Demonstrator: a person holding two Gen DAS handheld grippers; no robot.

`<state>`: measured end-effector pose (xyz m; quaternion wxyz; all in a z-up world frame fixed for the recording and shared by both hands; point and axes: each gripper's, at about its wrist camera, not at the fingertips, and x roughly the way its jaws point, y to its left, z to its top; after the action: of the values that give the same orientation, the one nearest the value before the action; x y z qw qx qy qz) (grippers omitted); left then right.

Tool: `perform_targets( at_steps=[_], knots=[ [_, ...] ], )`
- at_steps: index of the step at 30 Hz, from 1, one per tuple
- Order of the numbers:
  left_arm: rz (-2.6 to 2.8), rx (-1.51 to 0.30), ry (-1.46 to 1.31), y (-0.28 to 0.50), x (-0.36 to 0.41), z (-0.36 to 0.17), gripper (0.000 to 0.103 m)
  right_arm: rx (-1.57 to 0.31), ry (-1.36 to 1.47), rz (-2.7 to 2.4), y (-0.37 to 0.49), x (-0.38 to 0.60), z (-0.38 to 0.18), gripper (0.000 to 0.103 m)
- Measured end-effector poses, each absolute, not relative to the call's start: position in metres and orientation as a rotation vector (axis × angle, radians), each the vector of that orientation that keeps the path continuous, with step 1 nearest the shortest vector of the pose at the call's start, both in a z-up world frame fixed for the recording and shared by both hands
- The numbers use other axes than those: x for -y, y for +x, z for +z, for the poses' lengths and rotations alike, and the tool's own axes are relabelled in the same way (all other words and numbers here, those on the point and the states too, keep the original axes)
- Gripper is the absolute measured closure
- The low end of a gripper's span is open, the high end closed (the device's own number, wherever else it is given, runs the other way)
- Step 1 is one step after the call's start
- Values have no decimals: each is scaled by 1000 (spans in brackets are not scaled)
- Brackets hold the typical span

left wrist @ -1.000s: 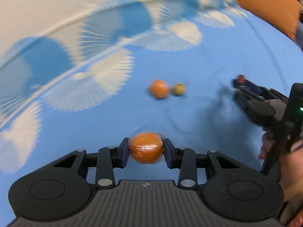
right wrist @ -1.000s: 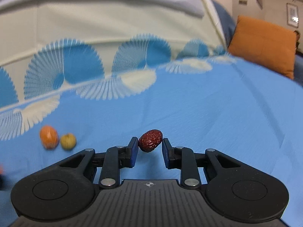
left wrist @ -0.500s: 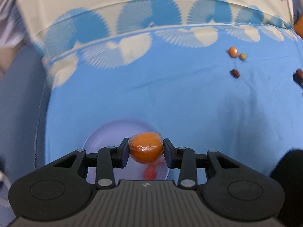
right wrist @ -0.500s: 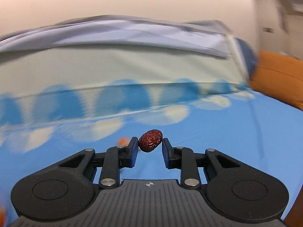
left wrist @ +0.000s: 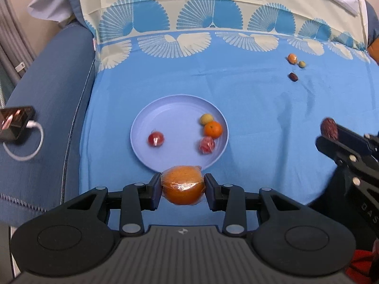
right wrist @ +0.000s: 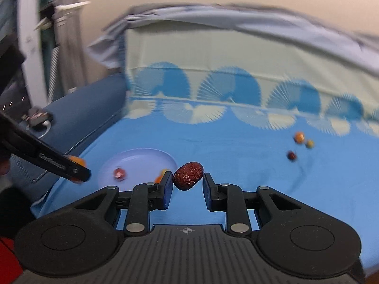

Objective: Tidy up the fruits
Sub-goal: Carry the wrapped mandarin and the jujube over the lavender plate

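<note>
Having swung away from the loose fruits, the left gripper [left wrist: 182, 187] is clamped on a wrapped orange [left wrist: 182, 184] just short of the plate [left wrist: 142, 127], while the right gripper [right wrist: 185, 184], beside it, pinches a red date [right wrist: 188, 175], so drop-off is judged next.

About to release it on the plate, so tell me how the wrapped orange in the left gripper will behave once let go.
The wrapped orange is round, so it will likely roll on the plate unless the raised rim stops it. Its glossy film looks slippery, so the left gripper may lose it if tilted. It looks firm, probably not fragile.
</note>
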<state>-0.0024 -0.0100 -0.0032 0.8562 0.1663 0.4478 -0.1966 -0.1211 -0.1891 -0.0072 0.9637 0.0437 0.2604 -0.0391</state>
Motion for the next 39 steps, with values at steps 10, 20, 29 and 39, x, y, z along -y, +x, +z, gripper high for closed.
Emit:
perform_targets(
  at_steps=[10, 20, 29, 39],
  knots=[
    [-404, -920, 322, -18, -12, -1, 62, -528, 12, -54, -132, 162, 6, 74],
    [-394, -917, 298, -12, -15, 2, 62, -545, -16, -39, -128, 157, 3, 74],
    [-360, -916, 290, 0, -14, 3, 62, -565, 2, -41, -122, 160, -2, 74],
    [-314, -932, 261, 38, -16, -6, 61, -596, 11, -21, -91, 155, -13, 74]
  ],
)
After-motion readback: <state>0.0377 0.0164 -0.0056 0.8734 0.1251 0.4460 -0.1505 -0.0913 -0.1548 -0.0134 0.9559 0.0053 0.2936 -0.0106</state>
